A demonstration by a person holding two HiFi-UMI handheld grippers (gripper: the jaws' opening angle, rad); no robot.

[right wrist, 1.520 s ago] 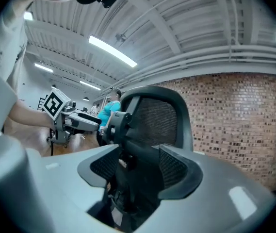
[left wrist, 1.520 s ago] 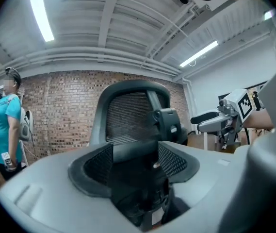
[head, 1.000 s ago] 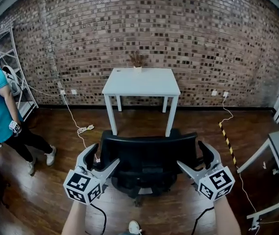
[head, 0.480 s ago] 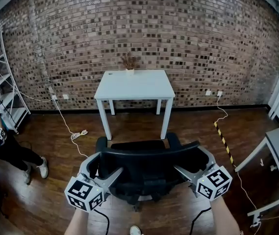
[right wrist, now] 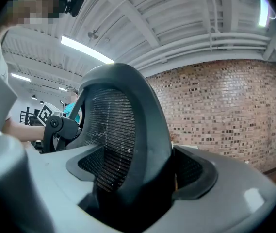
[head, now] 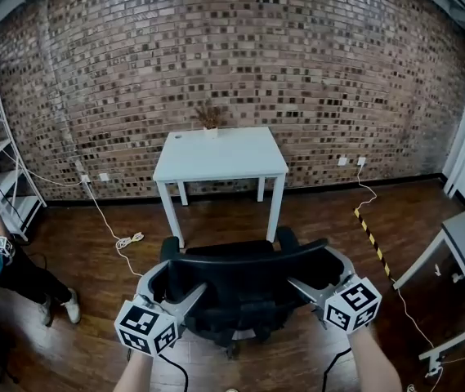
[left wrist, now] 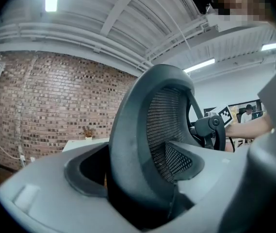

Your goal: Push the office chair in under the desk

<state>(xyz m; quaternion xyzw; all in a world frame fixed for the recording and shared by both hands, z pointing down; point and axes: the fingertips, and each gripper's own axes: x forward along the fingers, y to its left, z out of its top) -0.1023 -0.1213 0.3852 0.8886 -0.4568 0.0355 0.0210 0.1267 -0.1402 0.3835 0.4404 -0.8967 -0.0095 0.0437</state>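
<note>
Head view: office chair (head: 244, 300) in front of the white desk (head: 220, 153), not under it, backrest (head: 248, 261) between left gripper (head: 175, 282) and right gripper (head: 312, 269). Left gripper view: jaws clamped on the backrest's left rim. Right gripper view: jaws clamped on its right rim.
</note>
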